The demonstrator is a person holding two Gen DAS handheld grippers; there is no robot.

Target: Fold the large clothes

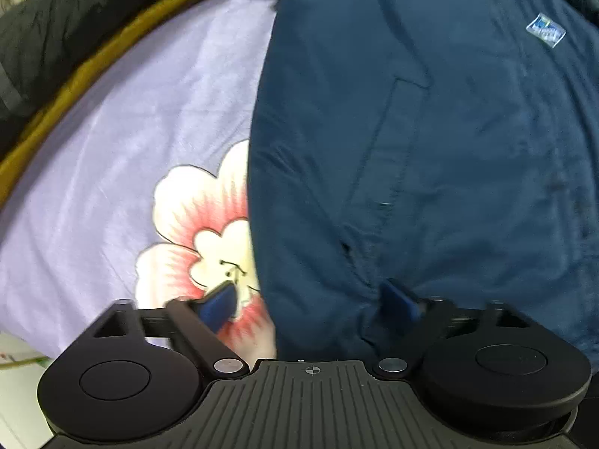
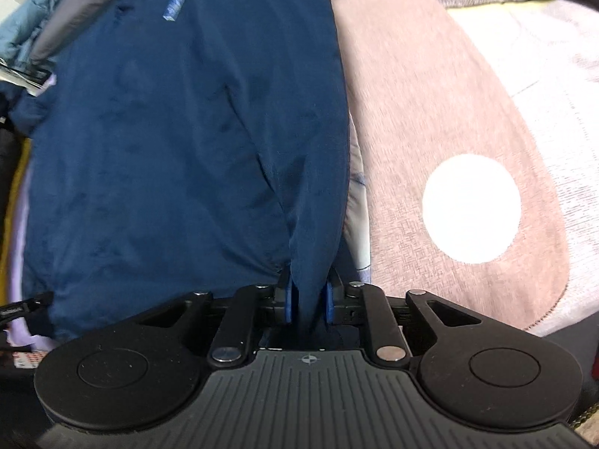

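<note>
A large dark blue jacket with a small light blue chest label lies spread on a lilac bedsheet. My left gripper is open, its blue pads wide apart over the jacket's near left hem edge, one pad over the sheet and one over the cloth. In the right wrist view the same jacket fills the left half. My right gripper is shut on a fold of the jacket's near right edge, the cloth pinched between the blue pads.
The lilac sheet has a pink and white flower print. A mustard cloth and a black garment lie at the far left. A pink blanket with a white dot lies to the right of the jacket.
</note>
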